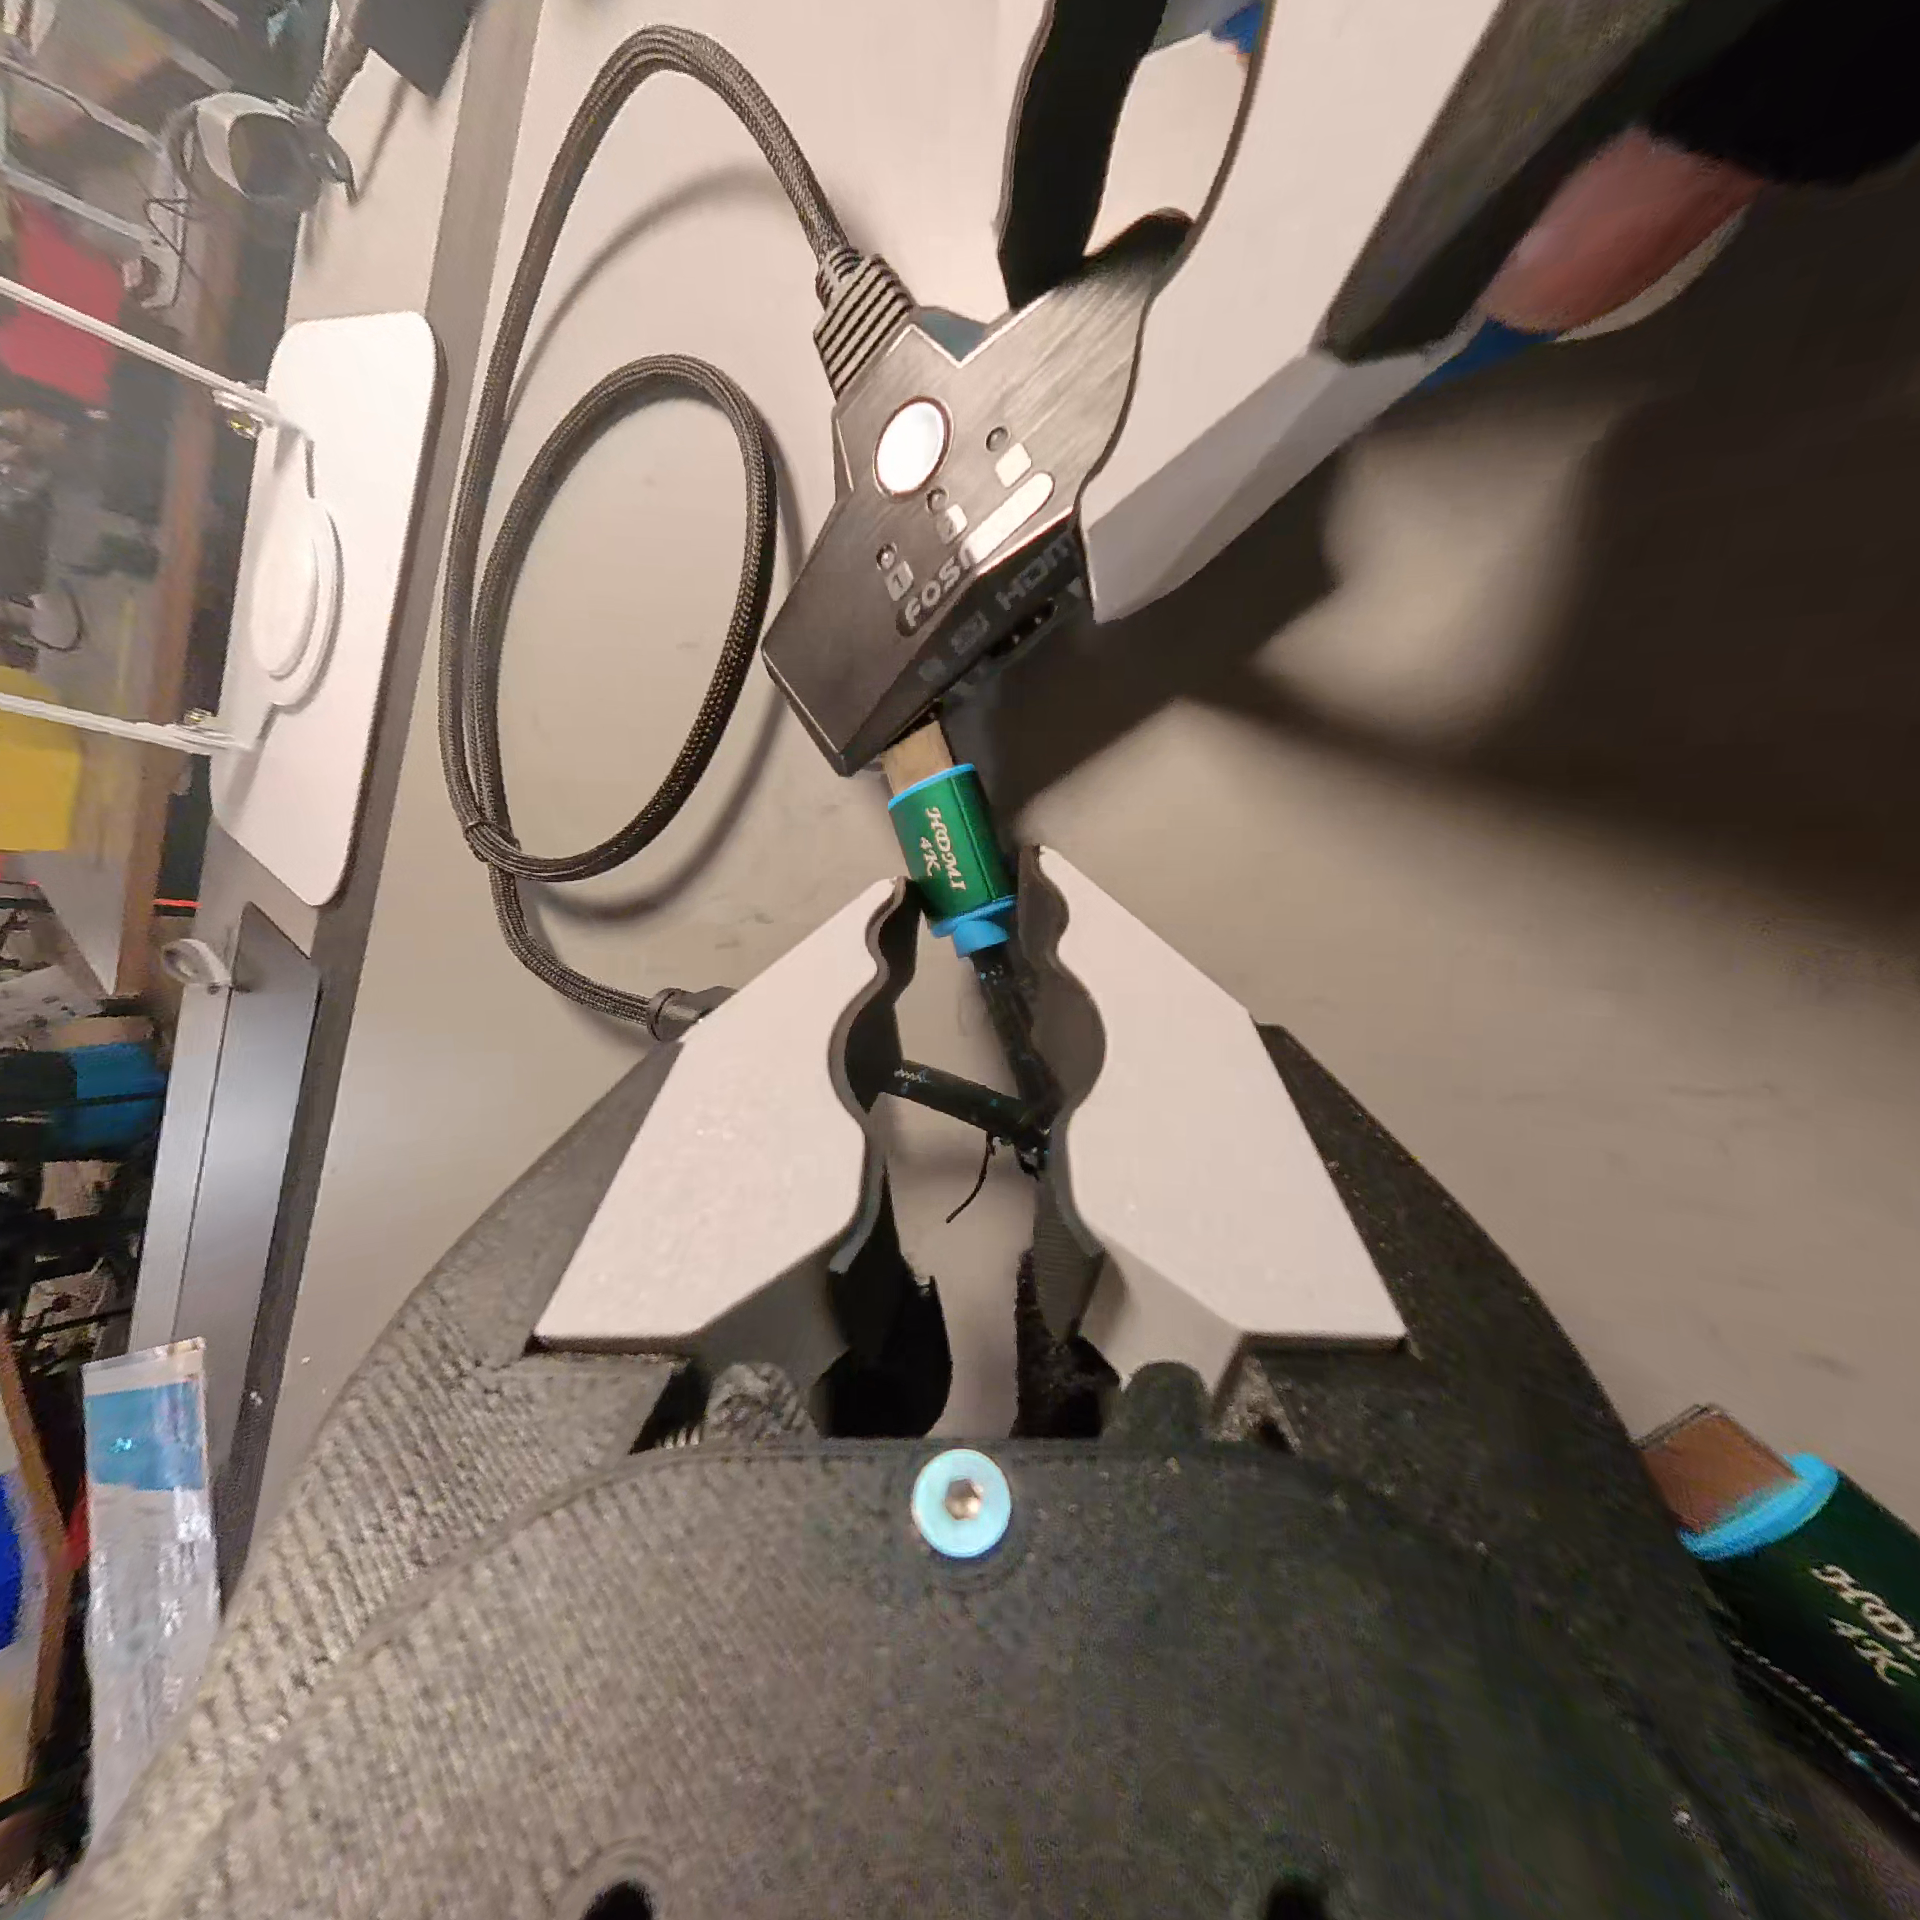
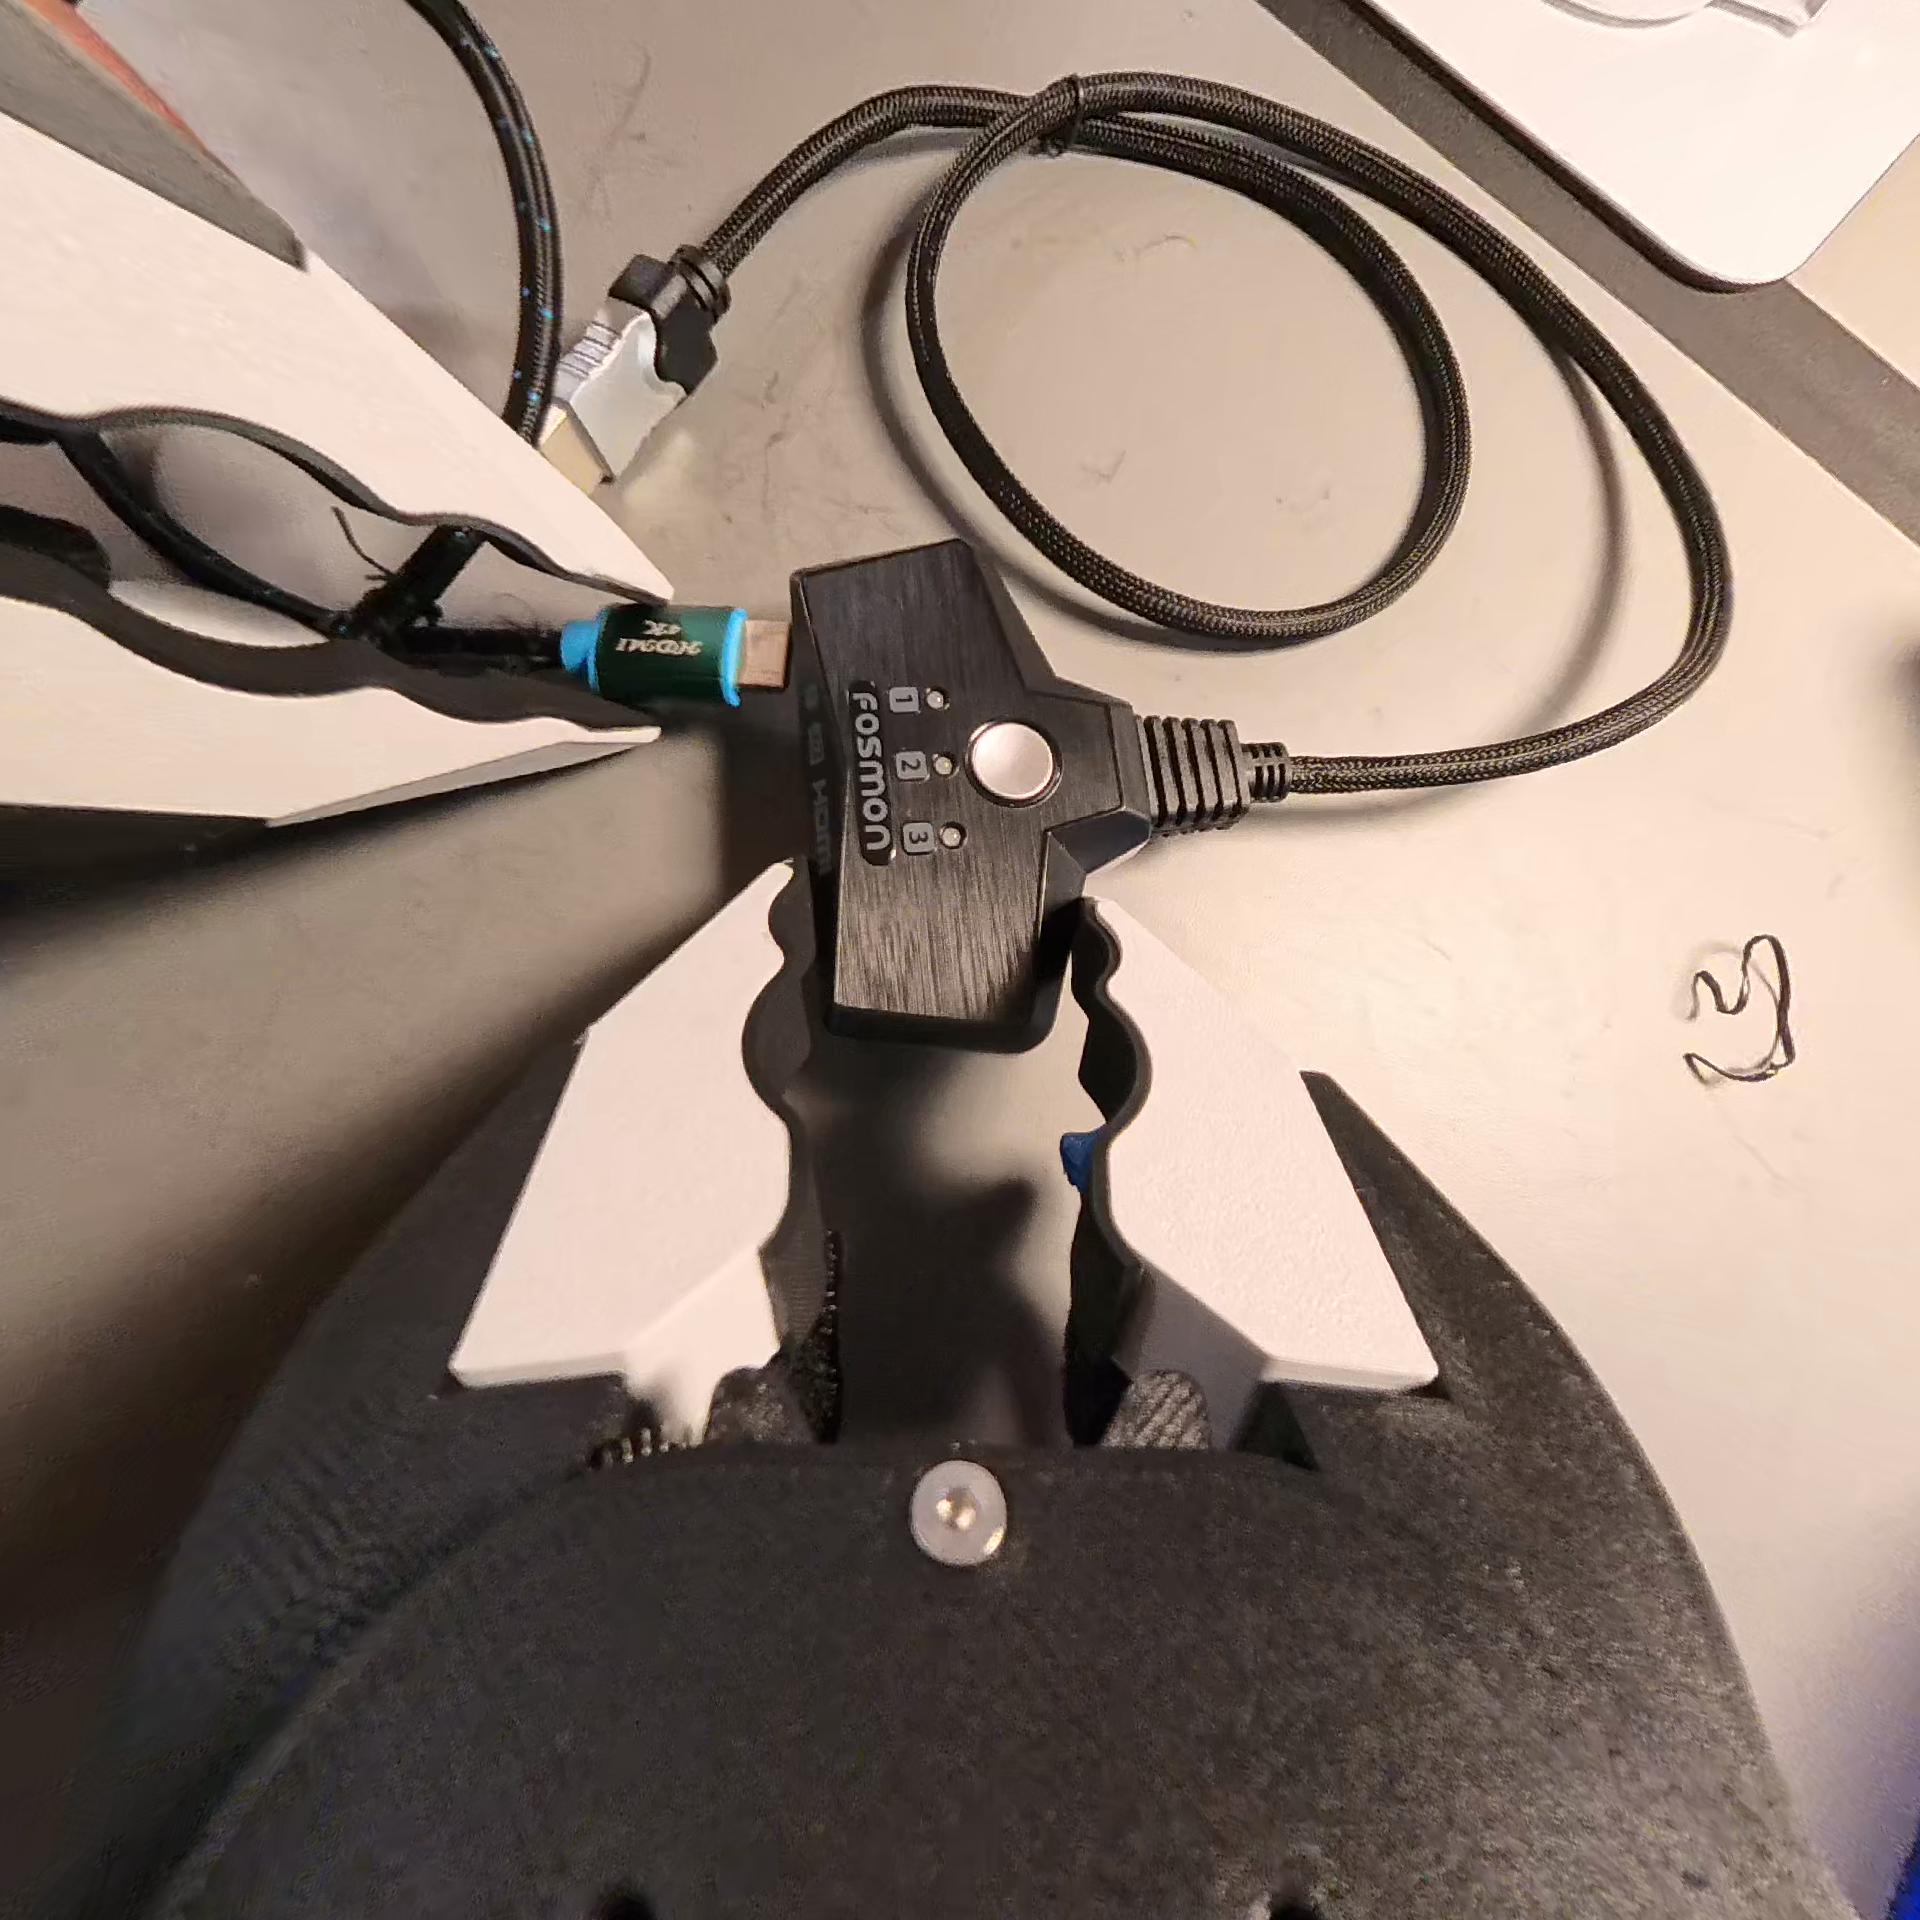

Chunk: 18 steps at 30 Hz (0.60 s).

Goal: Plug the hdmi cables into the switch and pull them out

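Right gripper is clamped on the near end of the black HDMI switch, jaws pinching its two long sides, body pressed flat on the pale table. Left gripper is closed down narrow around the green plug, fingertips at its blue collar end and on the cable just behind; in the right wrist view the same plug sits at the switch's far-left port, metal tongue partly exposed, so it is not fully seated. Cannot tell whether this is mid-insertion or mid-extraction. Switch's own braided pigtail loops to the right and ends in a silver connector lying free on the table. A second green plug rests at the lower right of the left wrist view, unplugged. Handling judgement: the switch is light, rigid, with a brushed smooth shell, likely to slide or twist unless pinned by its flat sides as now. The plug shell is stiff and is the proper hold; the braided cable behind it is soft and already frayed, so pulling on the cord risks damage. Force should run straight along the port axis, since skew could jam the tongue.
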### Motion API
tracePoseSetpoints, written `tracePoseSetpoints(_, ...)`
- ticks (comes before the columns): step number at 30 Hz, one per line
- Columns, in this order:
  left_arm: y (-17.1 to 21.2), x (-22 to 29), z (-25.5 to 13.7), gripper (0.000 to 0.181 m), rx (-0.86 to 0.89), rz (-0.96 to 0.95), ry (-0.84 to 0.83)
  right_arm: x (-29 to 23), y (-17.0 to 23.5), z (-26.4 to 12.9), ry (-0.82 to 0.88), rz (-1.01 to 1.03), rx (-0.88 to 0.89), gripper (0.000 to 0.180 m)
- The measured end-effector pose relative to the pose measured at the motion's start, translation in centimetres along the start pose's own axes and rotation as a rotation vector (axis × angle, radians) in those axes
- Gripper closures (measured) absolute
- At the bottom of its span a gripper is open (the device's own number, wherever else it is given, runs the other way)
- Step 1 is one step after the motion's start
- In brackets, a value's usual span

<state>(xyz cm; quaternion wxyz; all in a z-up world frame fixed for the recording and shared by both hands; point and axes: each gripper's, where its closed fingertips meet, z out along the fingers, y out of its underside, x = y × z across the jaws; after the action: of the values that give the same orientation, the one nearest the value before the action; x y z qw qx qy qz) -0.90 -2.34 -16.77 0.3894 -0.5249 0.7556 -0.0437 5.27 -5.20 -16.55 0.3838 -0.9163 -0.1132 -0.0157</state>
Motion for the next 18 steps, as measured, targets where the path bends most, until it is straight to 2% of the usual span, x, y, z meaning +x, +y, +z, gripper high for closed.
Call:
tracePoseSetpoints(6,-0.07,0.01,0.07,0.161,-0.004,0.003,-0.001,-0.06,-0.16,0.1,0.018,-0.005,0.007,0.128)
tracePoseSetpoints(18,-0.05,-0.76,0.41,0.162,0.014,-0.112,-0.022,-0.11,-0.44,0.41,0.049,-0.07,0.03,0.128)
